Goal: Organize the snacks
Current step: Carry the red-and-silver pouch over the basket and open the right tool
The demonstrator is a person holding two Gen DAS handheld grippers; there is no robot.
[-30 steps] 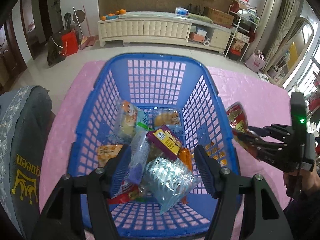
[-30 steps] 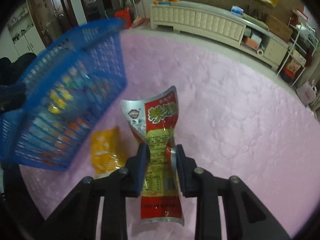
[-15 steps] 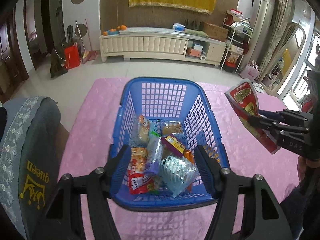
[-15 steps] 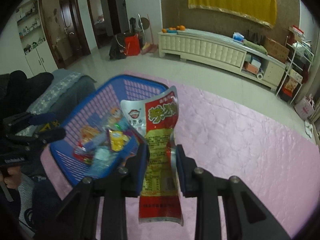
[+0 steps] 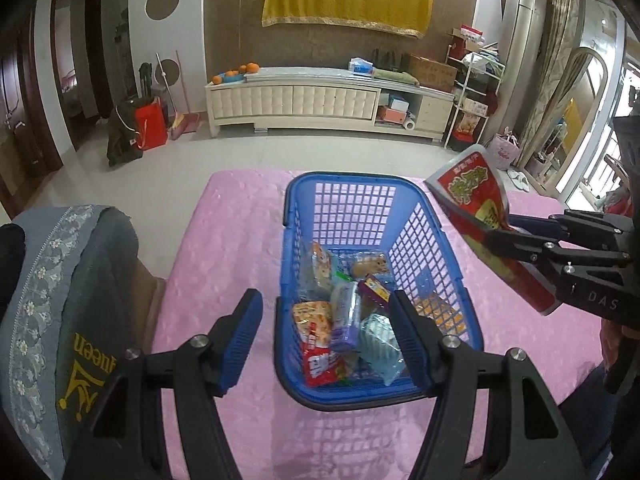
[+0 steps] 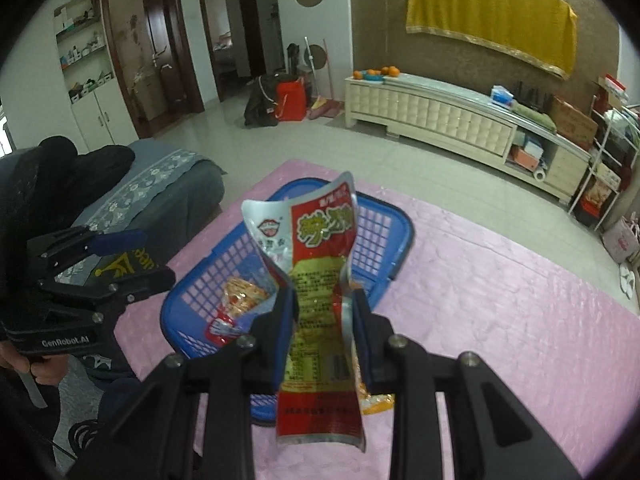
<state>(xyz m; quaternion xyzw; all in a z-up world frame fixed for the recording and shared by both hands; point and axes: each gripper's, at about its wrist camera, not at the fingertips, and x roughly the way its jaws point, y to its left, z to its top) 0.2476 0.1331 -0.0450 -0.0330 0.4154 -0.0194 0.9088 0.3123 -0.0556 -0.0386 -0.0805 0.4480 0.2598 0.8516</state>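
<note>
The right gripper point(image 6: 323, 300) pinches a crinkled red foil snack packet point(image 6: 320, 300) above the blue plastic lattice basket point(image 5: 436, 236), likely for dropping in; the left gripper point(image 5: 326, 336) hangs open nearby.

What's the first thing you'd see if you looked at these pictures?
A shiny red and silver snack packet, pinched upright in the right tool. Just beyond it, a blue plastic mesh basket full of wrapped snacks sits on a pink quilted cloth, with the left tool open above its near end.
</note>
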